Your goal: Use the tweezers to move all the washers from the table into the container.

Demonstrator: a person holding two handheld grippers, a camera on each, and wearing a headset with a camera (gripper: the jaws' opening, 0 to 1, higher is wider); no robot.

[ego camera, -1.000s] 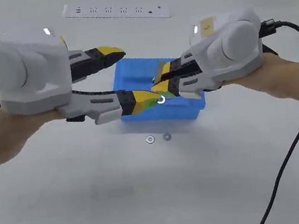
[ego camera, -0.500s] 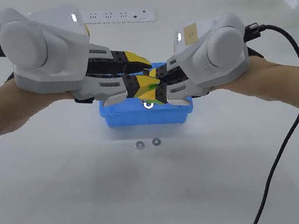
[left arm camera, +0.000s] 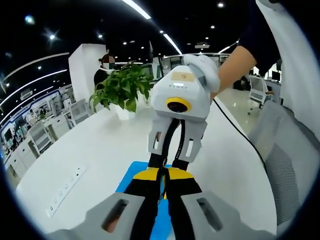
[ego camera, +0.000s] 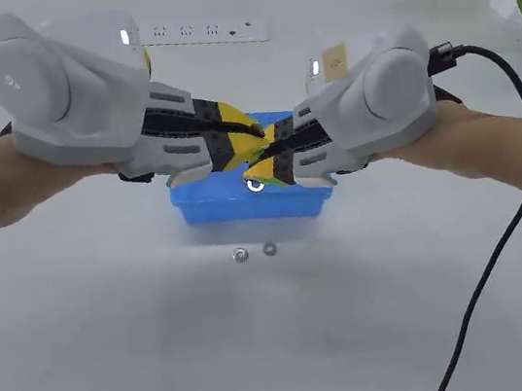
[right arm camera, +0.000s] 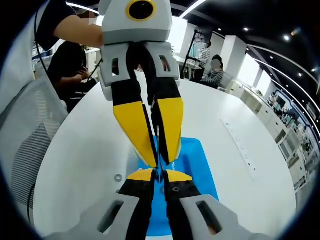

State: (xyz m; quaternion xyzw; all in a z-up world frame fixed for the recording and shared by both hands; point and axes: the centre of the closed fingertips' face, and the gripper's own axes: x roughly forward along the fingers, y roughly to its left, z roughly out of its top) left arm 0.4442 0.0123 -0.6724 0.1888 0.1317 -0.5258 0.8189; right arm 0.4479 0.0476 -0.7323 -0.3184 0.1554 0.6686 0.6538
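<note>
Two washers (ego camera: pixel 240 255) lay side by side on the table (ego camera: pixel 166 347), just in front of the blue container (ego camera: pixel 234 209). Over the container, near its front rim, a third washer (ego camera: pixel 255 184) hung from the tweezers (ego camera: pixel 261 170). The right gripper (ego camera: pixel 254 163) pinched them, and the left gripper (ego camera: pixel 258 138) was closed tip to tip on the same tool. The squeeze was best eased only once the washer sat low inside the walls, lest it bounce out.

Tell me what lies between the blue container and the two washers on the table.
Nothing lies there: in the head view the stretch from the blue container to the two washers is bare white table.
</note>
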